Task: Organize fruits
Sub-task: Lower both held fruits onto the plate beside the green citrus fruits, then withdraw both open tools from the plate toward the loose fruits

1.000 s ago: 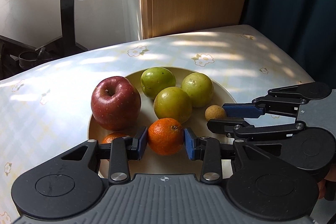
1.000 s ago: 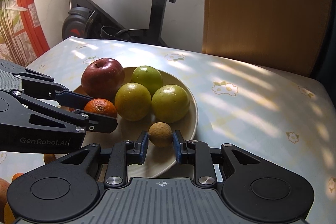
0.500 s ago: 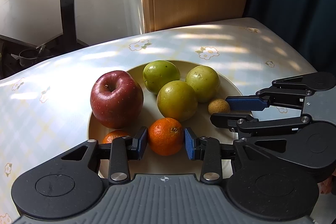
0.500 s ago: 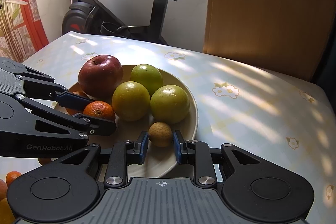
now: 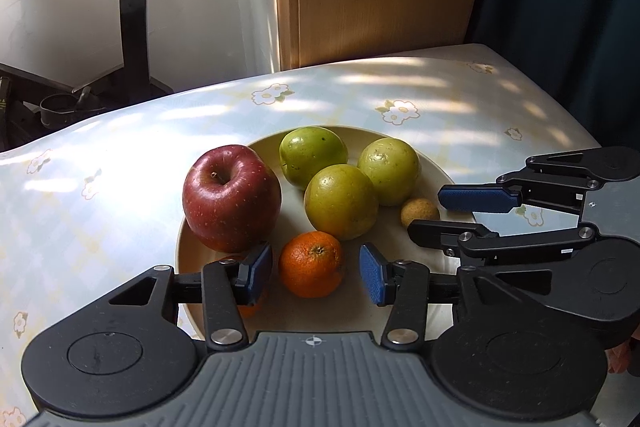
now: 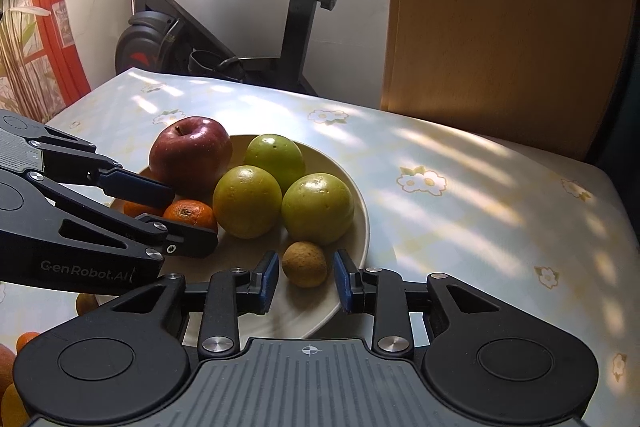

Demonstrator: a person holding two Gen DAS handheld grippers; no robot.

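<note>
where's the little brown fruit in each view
Left wrist: the small brown fruit lies at right of centre on the plate, just off the right gripper entering from the right.
Right wrist: it is at lower centre, between that gripper's opening jaws, pads clear of it.
Shared landmark: the red apple on the plate's left.

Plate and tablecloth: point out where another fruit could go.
Bare tablecloth right of the plate and behind it toward the wooden panel. The plate is crowded: apple, green fruits, and both grippers at its near edge.
</note>
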